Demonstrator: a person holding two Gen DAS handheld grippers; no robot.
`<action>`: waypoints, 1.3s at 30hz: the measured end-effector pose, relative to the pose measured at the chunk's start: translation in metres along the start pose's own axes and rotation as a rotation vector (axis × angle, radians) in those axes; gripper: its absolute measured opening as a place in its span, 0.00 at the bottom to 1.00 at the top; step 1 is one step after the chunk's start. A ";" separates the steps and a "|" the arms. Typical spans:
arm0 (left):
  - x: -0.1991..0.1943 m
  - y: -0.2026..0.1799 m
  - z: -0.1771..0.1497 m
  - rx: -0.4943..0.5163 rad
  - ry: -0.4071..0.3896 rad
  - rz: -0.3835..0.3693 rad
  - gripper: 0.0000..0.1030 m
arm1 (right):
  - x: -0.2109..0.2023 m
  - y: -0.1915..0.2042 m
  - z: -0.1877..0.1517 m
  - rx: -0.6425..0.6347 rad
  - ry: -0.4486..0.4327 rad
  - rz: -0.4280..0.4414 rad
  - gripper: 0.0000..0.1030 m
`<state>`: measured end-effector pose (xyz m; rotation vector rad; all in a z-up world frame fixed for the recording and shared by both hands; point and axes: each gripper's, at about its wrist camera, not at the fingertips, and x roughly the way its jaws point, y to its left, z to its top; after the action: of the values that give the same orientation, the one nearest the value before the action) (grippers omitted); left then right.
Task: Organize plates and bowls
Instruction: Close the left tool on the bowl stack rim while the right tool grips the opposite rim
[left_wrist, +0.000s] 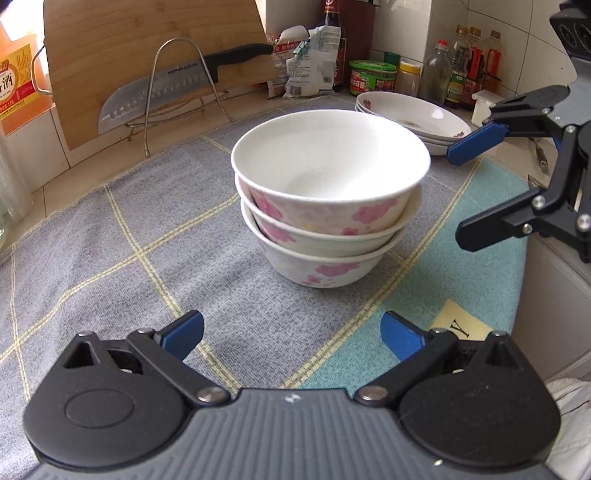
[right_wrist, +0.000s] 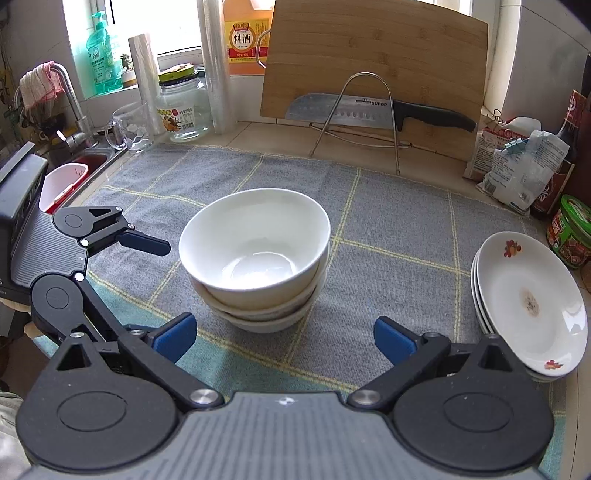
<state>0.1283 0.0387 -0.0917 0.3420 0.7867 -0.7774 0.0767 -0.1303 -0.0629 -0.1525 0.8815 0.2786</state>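
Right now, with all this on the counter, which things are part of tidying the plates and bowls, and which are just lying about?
Part of the job:
stack of bowls
stack of plates

Just lying about:
cutting board
knife
glass jar
green tub
sauce bottles

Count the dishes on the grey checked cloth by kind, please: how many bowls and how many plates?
Bowls: 3, nested in one stack.
Plates: 3, in one stack at the cloth's edge; the lower rims are thin, so 3 is my best reading.
Total: 6 dishes.
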 end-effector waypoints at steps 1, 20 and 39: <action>0.004 -0.002 0.001 -0.001 0.007 0.003 0.99 | 0.004 -0.002 -0.003 -0.013 0.010 -0.004 1.00; 0.025 -0.020 0.015 -0.055 0.044 0.083 1.00 | 0.078 -0.031 -0.010 -0.310 0.045 0.178 1.00; 0.027 0.014 0.033 0.157 0.000 -0.128 0.98 | 0.078 -0.014 0.012 -0.468 0.065 0.185 1.00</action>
<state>0.1673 0.0164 -0.0897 0.4352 0.7544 -0.9623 0.1374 -0.1270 -0.1159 -0.5176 0.8849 0.6546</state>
